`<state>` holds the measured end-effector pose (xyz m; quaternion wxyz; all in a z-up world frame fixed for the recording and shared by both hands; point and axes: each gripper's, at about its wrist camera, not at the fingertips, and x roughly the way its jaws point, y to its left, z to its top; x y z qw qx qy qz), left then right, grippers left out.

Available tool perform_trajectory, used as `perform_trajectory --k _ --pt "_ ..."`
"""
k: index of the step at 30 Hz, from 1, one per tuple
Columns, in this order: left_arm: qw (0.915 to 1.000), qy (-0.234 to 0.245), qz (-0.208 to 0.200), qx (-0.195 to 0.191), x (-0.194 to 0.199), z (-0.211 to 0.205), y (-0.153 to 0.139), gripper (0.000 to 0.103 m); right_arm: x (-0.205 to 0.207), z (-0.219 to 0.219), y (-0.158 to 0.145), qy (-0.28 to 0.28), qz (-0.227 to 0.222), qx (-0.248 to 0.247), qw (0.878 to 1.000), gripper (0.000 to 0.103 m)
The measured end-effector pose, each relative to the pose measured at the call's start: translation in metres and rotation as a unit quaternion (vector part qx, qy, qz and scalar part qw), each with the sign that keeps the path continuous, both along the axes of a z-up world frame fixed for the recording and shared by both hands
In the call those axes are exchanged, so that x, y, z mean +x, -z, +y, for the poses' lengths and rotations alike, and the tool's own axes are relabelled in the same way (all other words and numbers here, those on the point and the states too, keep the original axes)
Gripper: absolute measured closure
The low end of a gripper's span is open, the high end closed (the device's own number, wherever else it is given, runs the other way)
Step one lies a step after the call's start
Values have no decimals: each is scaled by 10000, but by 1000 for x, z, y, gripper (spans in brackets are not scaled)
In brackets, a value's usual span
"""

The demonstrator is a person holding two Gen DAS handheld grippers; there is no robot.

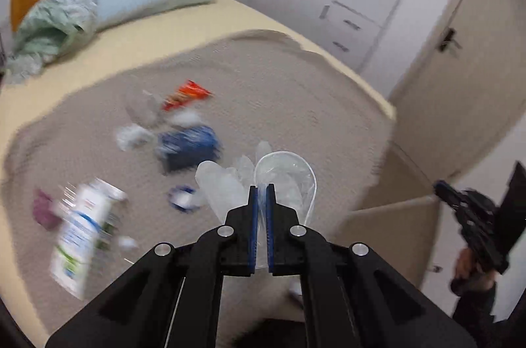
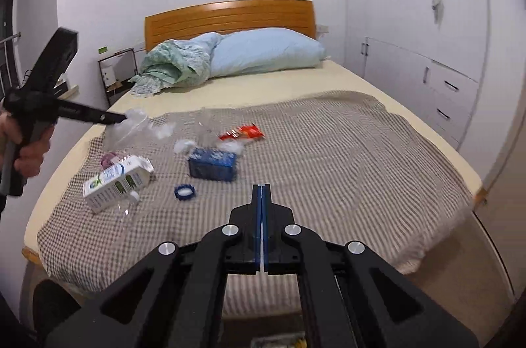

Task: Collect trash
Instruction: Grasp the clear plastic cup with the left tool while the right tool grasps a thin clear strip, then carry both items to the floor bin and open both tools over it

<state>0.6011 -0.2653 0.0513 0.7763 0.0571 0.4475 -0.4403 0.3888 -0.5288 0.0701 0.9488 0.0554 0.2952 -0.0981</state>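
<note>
My left gripper (image 1: 262, 188) is shut on a clear plastic cup (image 1: 286, 175), its round rim jutting past the blue pads. The right wrist view shows this gripper (image 2: 123, 117) held above the bed's left side, clear plastic (image 2: 131, 127) hanging from its tip. My right gripper (image 2: 262, 187) is shut with nothing between its pads and hovers over the bed's foot. It is also at the right edge of the left wrist view (image 1: 440, 185). On the checked blanket lie a milk carton (image 2: 118, 180), a blue box (image 2: 213, 163), a red wrapper (image 2: 243, 132), a blue cap (image 2: 185, 192) and white tissue (image 2: 184, 145).
The trash lies on a checked blanket (image 2: 345, 157) over a bed with a wooden headboard (image 2: 230, 15) and blue pillows (image 2: 263, 52). White wardrobes (image 2: 411, 35) line the right wall. A small stand (image 2: 115, 71) is beside the bed's head. A hand (image 2: 31, 150) grips the left tool.
</note>
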Motion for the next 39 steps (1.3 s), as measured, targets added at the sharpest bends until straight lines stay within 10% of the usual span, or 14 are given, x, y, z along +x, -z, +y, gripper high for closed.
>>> perform_trajectory --k 6,15,24,32,34,36,39 --pt "9969 456 630 -115 -94 -31 44 102 -72 -26 15 301 197 32 9993 102" --pt "9830 1044 1199 924 -225 -122 186 101 -146 -57 118 687 1006 345 9920 102" --pt "9323 800 2560 2427 -273 -192 382 101 -171 -88 237 1252 1769 969 9714 102" --pt "8997 221 3059 3106 -281 -205 473 99 -168 -93 288 1260 2133 1334 9596 102" --pt "9140 161 2824 2908 -266 -209 471 92 -163 -91 301 1197 2195 1424 9577 102" --pt "9189 -252 2449 3081 -251 -208 469 36 -154 -89 314 1156 2237 1526 9557 102" --pt "9206 -718 2393 3001 -236 -201 469 26 -140 -82 331 1082 2288 1596 9542 102"
